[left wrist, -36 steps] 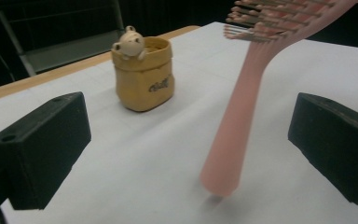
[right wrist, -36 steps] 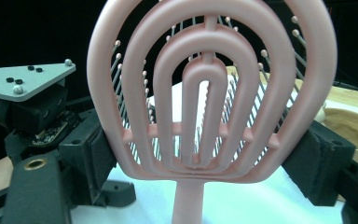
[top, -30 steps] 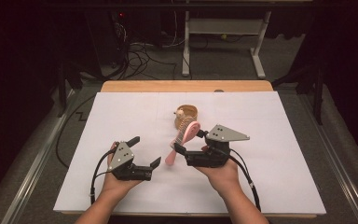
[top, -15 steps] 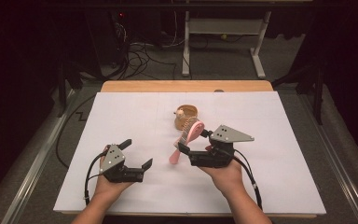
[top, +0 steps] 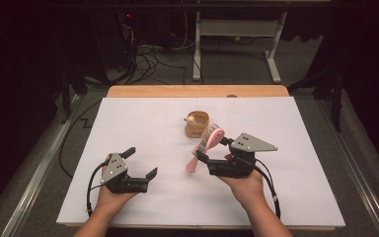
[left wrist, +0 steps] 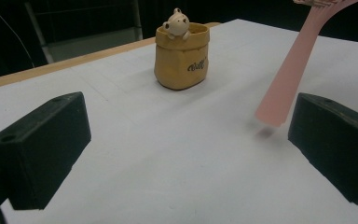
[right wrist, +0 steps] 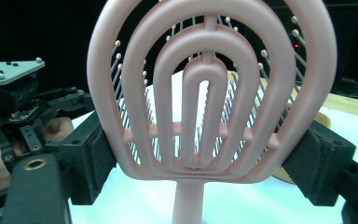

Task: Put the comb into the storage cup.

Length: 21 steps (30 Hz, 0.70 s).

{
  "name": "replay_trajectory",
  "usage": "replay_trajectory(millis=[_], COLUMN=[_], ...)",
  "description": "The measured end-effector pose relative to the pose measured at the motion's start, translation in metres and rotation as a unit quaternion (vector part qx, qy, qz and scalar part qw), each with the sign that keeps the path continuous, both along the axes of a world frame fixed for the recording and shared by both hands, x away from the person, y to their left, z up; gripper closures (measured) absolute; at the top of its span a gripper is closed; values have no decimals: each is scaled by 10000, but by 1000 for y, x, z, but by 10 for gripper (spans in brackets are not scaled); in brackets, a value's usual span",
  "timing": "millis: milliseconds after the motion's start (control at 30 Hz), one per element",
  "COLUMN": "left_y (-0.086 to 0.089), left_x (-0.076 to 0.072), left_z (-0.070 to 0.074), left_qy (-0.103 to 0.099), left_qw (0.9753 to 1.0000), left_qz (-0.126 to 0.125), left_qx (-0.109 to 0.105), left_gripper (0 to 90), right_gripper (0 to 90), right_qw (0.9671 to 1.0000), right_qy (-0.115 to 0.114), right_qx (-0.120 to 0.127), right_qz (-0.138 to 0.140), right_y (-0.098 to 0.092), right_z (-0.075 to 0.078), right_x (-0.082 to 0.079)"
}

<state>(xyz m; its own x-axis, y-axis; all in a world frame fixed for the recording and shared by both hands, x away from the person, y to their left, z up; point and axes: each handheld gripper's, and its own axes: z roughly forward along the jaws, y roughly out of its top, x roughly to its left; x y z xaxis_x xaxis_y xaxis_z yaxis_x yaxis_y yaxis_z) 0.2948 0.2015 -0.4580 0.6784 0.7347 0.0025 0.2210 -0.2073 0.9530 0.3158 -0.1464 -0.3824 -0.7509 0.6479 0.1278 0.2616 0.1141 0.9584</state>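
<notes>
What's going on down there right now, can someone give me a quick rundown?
Right tool shut on pink hairbrush, handle tip off the sheet. Left tool open, empty. Yellow bear pot beyond. Nothing between brush and pot.

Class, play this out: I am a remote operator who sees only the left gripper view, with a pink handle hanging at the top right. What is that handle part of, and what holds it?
Observer: It belongs to a pink hairbrush; the right gripper is shut on its head, handle pointing down toward the table.
Operator: How are the fingers placed on it?
Observer: In the right gripper view one finger presses each side of the vented oval head.
Operator: Where is my own gripper?
Observer: In the high view the left gripper sits open, low over the white sheet, left of the brush.
</notes>
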Motion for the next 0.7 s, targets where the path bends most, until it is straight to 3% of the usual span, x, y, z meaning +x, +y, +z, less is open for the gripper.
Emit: replay_trajectory(millis=[700], left_y=[8], left_x=[-1], left_z=[-2], left_qy=[-19], left_qw=[10000], left_qz=[78], left_qx=[-30], left_gripper=[0], right_gripper=[203], right_qw=[9993], right_qy=[-63], right_qx=[-52], right_qz=[-359], right_y=[-33], right_z=[3], right_x=[-1])
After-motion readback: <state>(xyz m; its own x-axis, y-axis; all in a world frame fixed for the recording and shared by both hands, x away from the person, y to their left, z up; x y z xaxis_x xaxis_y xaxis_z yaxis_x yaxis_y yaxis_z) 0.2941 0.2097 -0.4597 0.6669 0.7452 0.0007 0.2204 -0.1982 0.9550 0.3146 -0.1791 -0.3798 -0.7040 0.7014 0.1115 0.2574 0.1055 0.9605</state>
